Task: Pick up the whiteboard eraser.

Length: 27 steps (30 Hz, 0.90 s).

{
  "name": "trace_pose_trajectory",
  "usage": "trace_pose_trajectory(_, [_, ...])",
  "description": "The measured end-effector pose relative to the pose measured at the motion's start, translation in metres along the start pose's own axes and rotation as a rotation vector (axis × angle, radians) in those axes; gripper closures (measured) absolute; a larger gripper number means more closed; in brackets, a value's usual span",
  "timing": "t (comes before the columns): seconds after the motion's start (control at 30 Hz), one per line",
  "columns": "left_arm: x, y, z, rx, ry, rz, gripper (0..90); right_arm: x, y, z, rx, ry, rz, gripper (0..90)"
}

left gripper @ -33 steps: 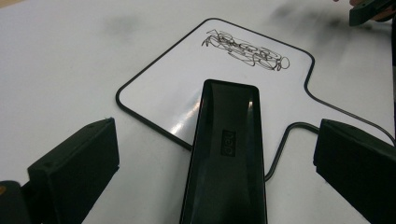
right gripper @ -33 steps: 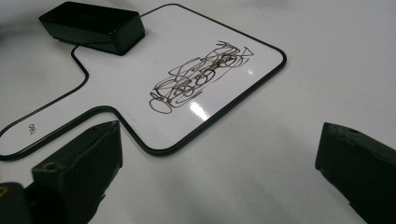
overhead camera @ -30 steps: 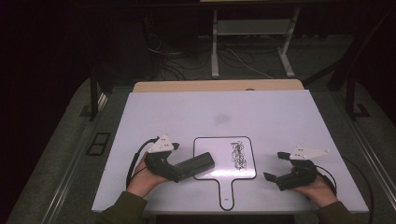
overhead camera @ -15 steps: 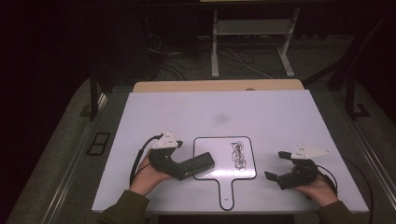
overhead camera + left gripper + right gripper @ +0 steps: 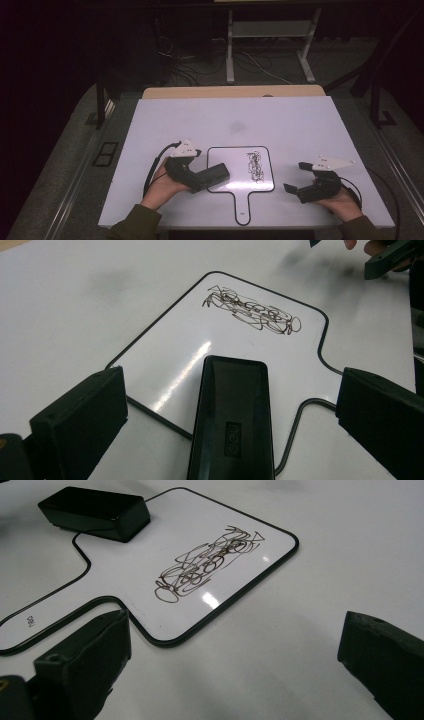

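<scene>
Scribble [image 5: 256, 165] in dark marker sits on the far half of the small paddle-shaped whiteboard [image 5: 240, 150], ahead of my left tool [image 5: 212, 175] and off to the inner side of my right tool [image 5: 298, 177]. The black eraser [image 5: 231, 415] lies flat on the board's near edge, directly between the spread jaws of the left tool, which I read as released: both pads stand well clear of the eraser's long sides, touching nothing. I judge it is lined up that way so the jaws can close across the eraser's narrow width and then push it forward over the marks. The right tool is likewise released and carries nothing, hanging just off the board's outer edge above the white counter [image 5: 300, 120], probably kept there to pin the board if it slides under the wiping. The board's handle [image 5: 242, 207] points back toward me, leaving the drawn area open to both tools. As for writing, an embossed logo shows on the eraser's top, seemingly "deli" upside down, though I cannot be sure; a tiny print on the handle [image 5: 29, 621] is too small to read.
</scene>
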<state>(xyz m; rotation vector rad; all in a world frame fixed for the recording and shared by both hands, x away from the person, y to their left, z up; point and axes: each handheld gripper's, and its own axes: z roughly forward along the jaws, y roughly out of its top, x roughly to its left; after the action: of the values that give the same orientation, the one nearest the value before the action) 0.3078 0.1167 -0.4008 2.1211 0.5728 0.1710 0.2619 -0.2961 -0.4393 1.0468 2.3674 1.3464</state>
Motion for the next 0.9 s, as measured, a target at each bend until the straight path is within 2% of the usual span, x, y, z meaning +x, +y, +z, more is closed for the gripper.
trace_pose_trajectory(0.13, [0.000,0.005,0.008,0.018,-0.016,0.007,0.0,0.000,0.000,0.000,-0.001,-0.002,0.001,0.0])
trace_pose_trajectory(0.33, [-0.002,0.006,0.015,0.045,-0.018,0.029,1.1,0.000,-0.001,0.000,-0.002,-0.002,-0.001,0.0])
trace_pose_trajectory(0.47, [-0.004,0.003,0.017,0.069,-0.005,0.043,4.5,0.002,-0.001,0.001,0.002,0.003,-0.006,0.0])
trace_pose_trajectory(0.57, [-0.004,0.001,0.018,0.081,-0.014,0.046,9.3,0.002,-0.001,0.001,0.003,0.003,-0.008,0.0])
trace_pose_trajectory(0.73, [-0.005,0.000,0.021,0.117,-0.013,0.060,14.2,0.002,-0.001,0.002,0.009,0.006,-0.007,0.0])
trace_pose_trajectory(0.9, [-0.006,-0.003,0.026,0.182,-0.009,0.089,17.8,0.002,-0.001,0.002,0.011,0.004,-0.006,0.0])
